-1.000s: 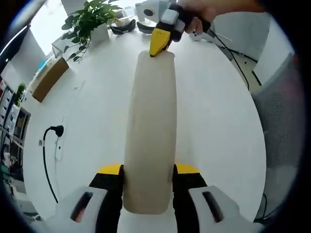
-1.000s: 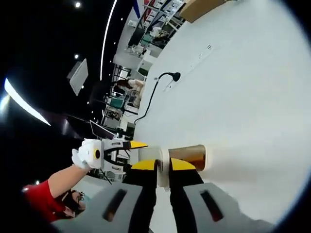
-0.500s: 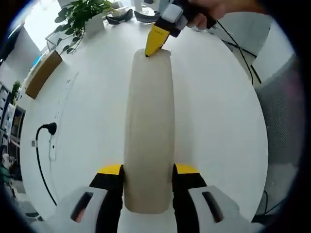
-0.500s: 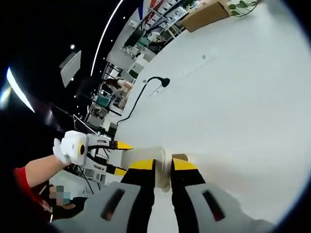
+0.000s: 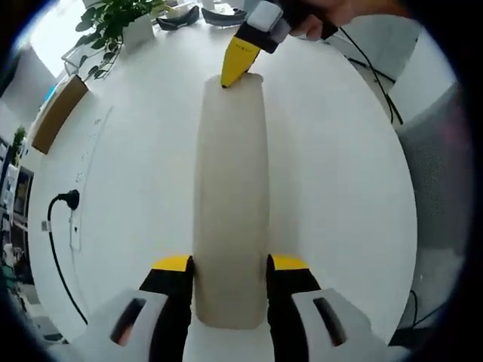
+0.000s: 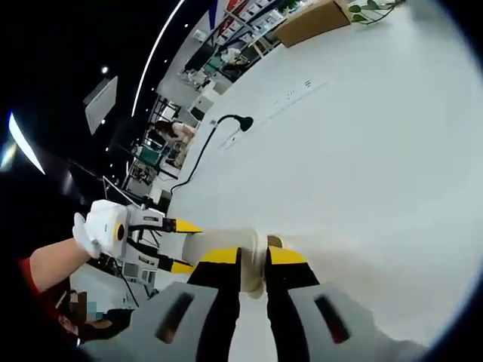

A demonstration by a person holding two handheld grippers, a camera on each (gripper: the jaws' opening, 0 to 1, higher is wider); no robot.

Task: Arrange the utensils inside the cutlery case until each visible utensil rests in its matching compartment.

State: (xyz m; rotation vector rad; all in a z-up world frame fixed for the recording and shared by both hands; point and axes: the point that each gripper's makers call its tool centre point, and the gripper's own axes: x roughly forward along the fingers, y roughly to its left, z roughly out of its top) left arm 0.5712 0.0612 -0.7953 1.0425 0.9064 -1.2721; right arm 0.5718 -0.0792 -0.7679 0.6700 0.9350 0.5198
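Left fingers: my left gripper (image 5: 230,264) has its yellow-tipped black fingers (image 5: 172,265) closed against both long sides of the near end of the long, cream-coloured, round-ended cutlery case (image 5: 230,181); grip appears firm and square.
Cutlery case: closed, lid on, lying lengthwise away from my left gripper, held over or on the white round desk (image 5: 339,166); whether it touches the desk I cannot tell. No utensils are visible.
Right fingers: in the left gripper view my right gripper (image 5: 240,59) sits at the far end of the case, its yellow fingers narrowed on that end. In the right gripper view my right gripper (image 6: 253,260) pinches the pale end rim of the case (image 6: 226,243), with only a thin gap between the fingers.
Step in hand (judgement): separating lid from base by pulling the two ends apart along the case's length.
Method advice: keep both grips in line with the long axis, pull straight without twisting, and hold the case level and low so the contents do not spill.
Risk: the right grip is shallow on a smooth rim and may slip.
Far field: black power cable with plug (image 5: 64,207), brown cardboard box (image 5: 53,113), green potted plant (image 5: 117,23), well apart from the case.
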